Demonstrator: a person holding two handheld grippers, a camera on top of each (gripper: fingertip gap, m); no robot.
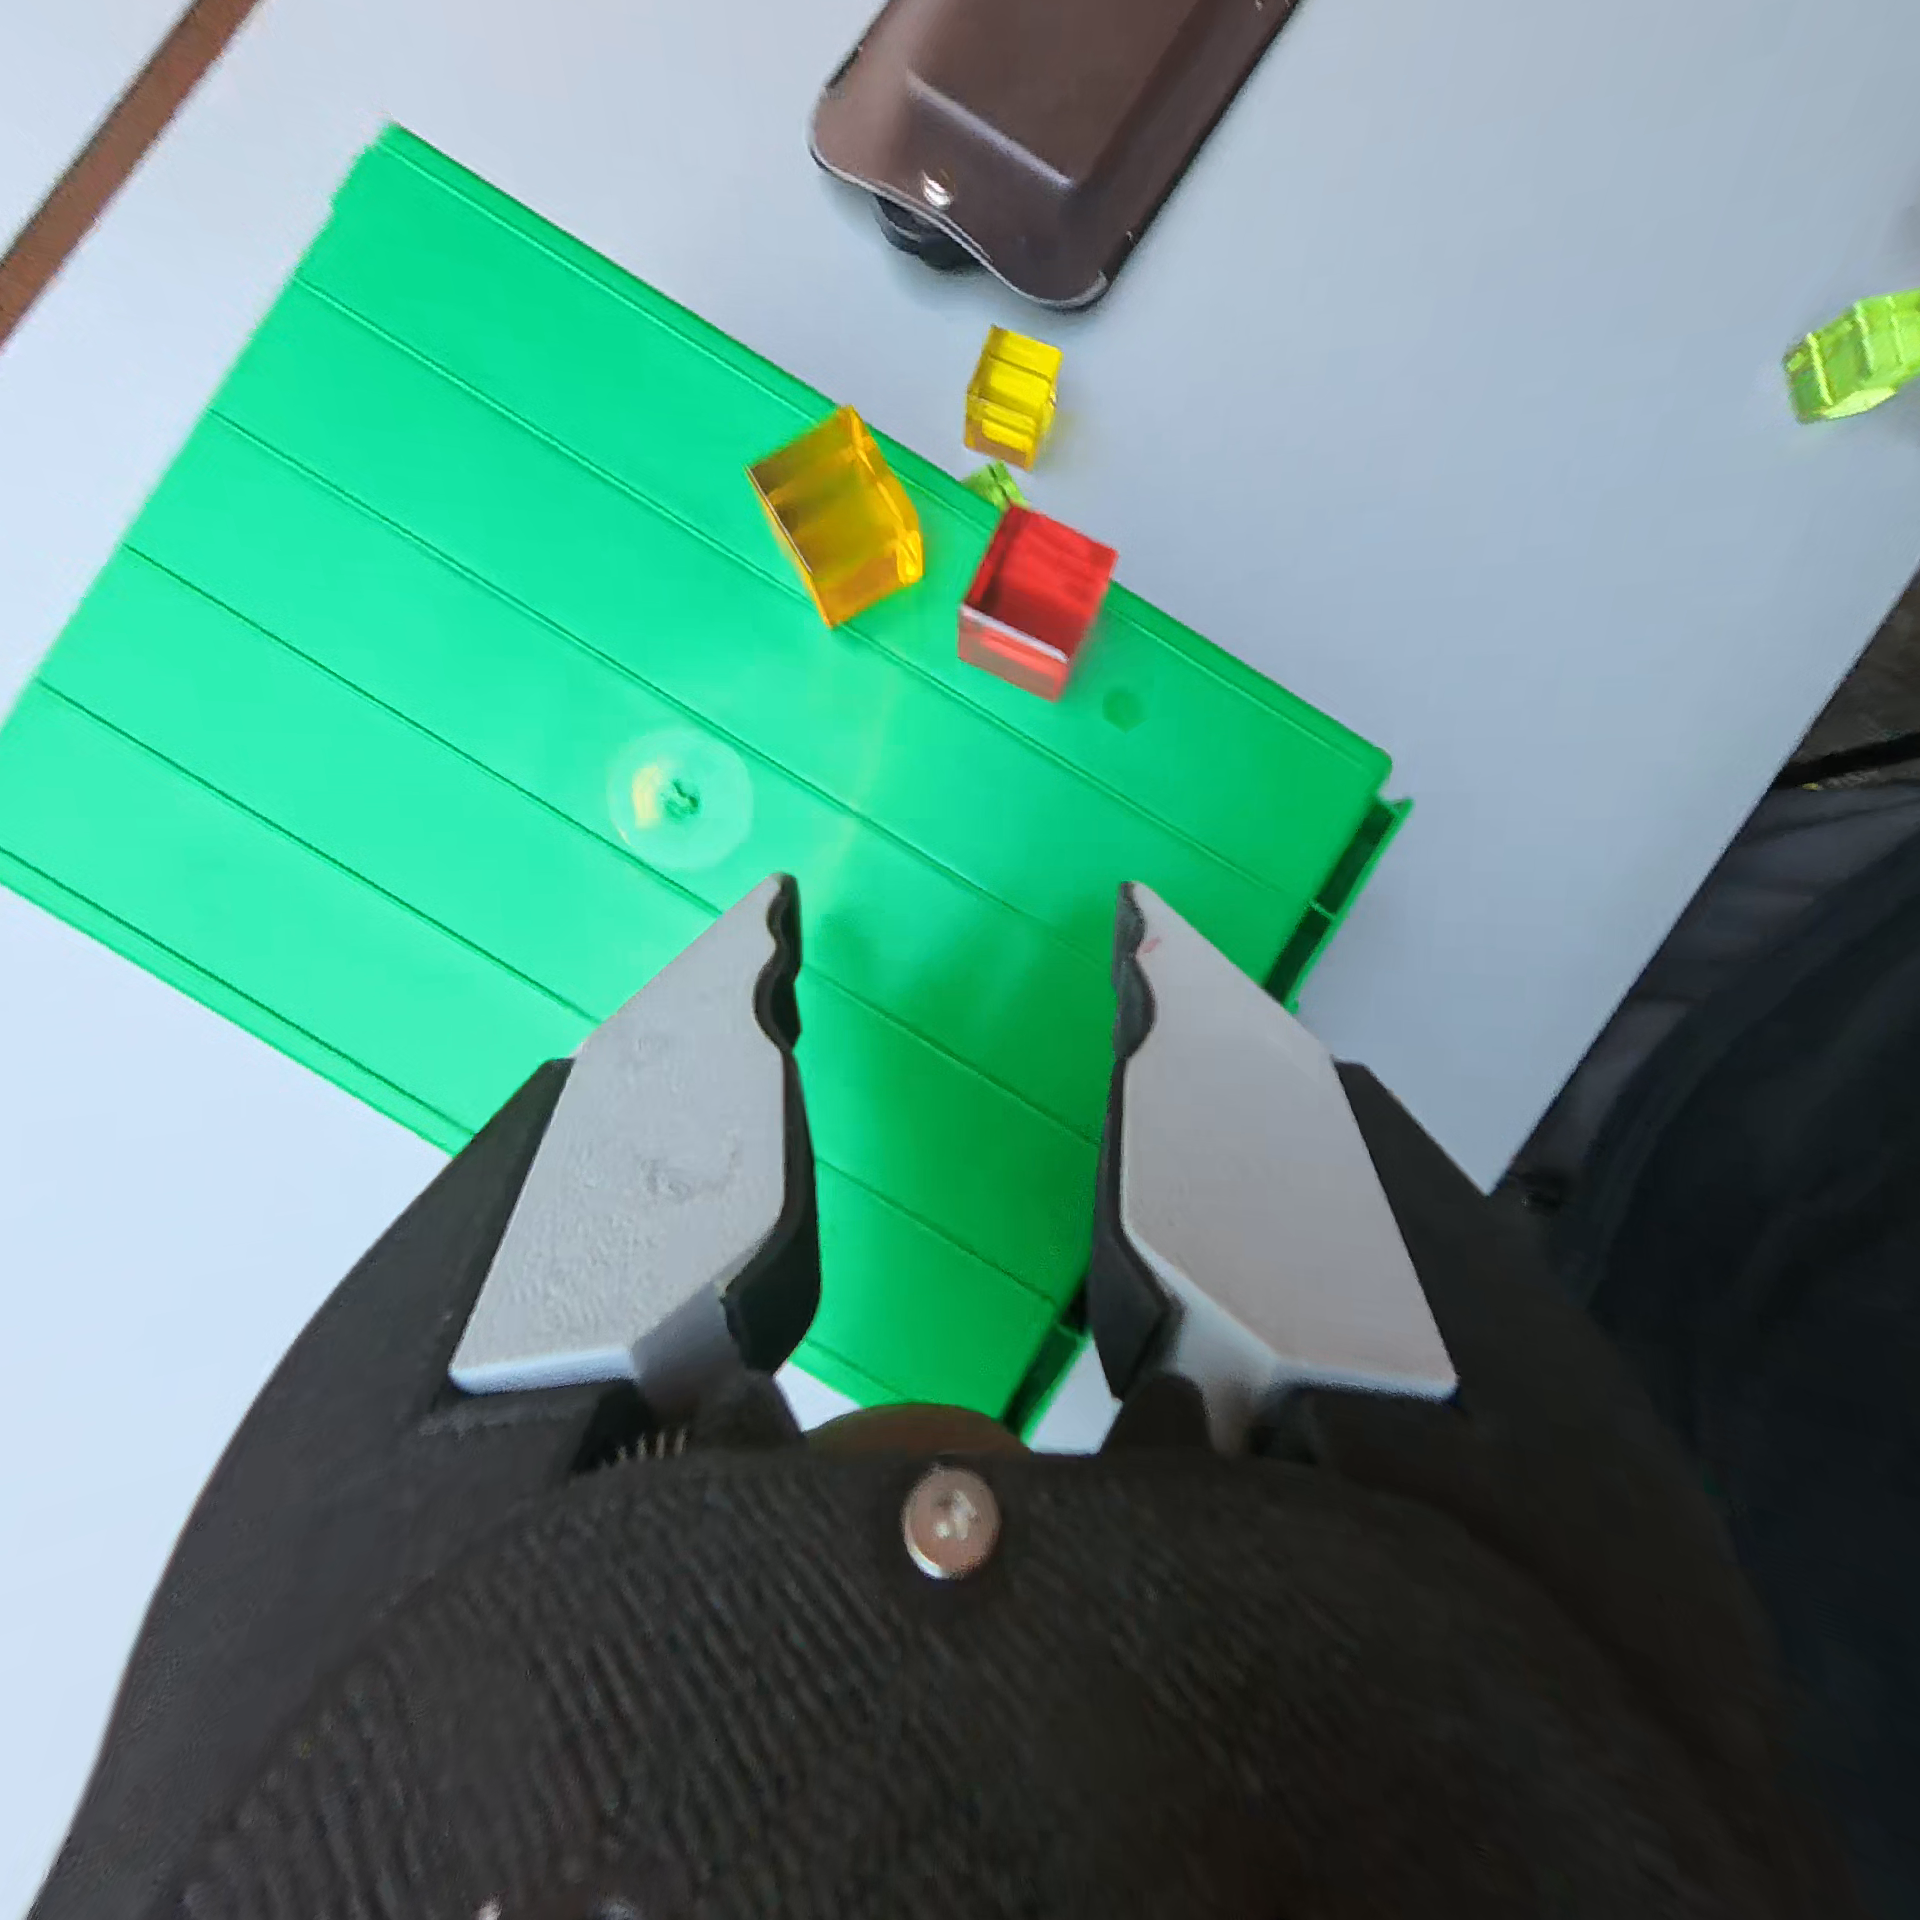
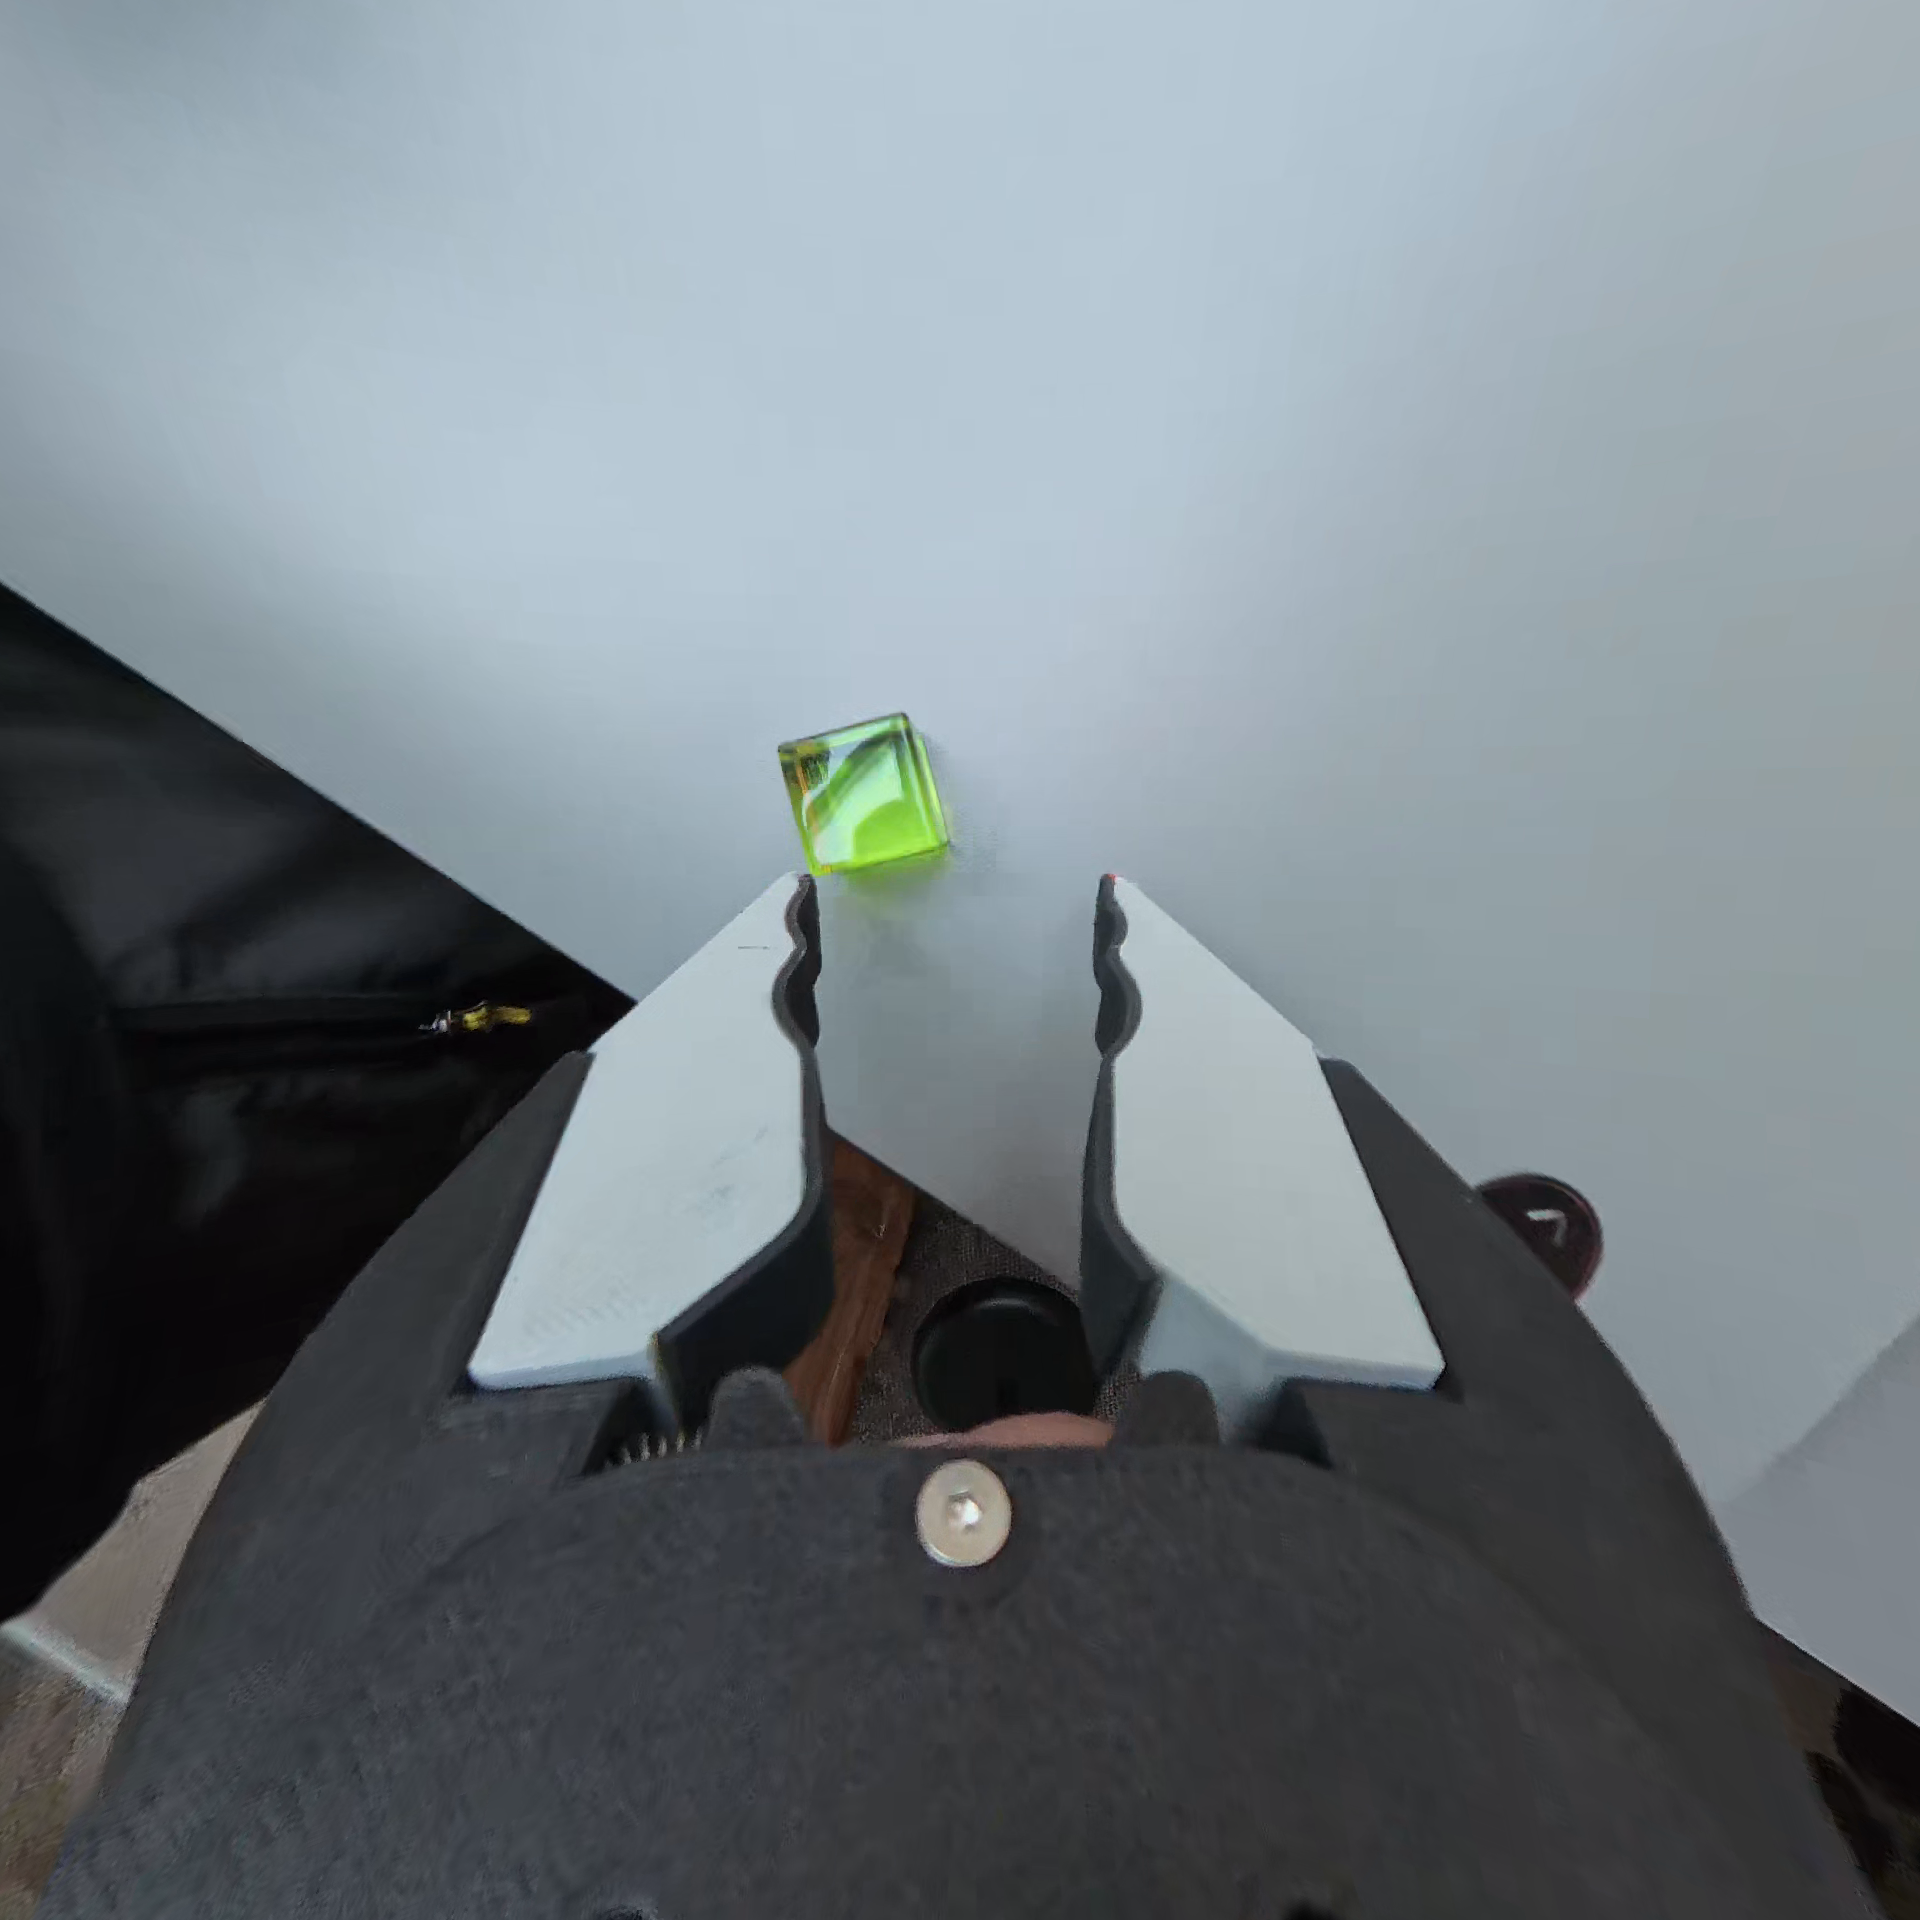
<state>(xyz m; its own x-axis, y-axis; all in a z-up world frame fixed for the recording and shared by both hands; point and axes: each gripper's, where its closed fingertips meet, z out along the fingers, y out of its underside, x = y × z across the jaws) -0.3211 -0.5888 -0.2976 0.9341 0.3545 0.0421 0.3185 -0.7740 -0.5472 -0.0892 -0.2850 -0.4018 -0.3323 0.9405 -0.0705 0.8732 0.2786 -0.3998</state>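
Hovering over the near part of a green ribbed plastic board (image 1: 468,727), the left gripper (image 1: 956,894) has its jaws spread wide with nothing between them and touches nothing. That board lies flat on the pale grey bench (image 1: 1455,468), one of its corners close to the bench's near edge, where dark fabric (image 1: 1766,1039) shows beyond the rim. Farther along the board, near its far long edge, a translucent red cube (image 1: 1034,597) stands upright, and just beside it an orange translucent block (image 1: 836,514) with one rounded edge lies tilted. Between them, right at the board's edge, a small green piece (image 1: 992,483) peeks out, mostly hidden behind the red cube. Just past that edge, on the bare bench, stands a yellow translucent block (image 1: 1013,405), apart from the board. Farther still, toward the far edge of the bench, sits a dark brown upturned tray (image 1: 1039,135), with something black partly tucked under its near rim.

Seen from the right wrist, the right gripper (image 2: 956,883) likewise has its jaws spread and empty, held low over the bench near one of its corners. A lime-green translucent cube (image 2: 862,795) rests on the bench just beyond the tip of one finger, slightly off the centre of the gap, not touching either finger as far as can be told. Behind it the bench surface runs on plain grey.
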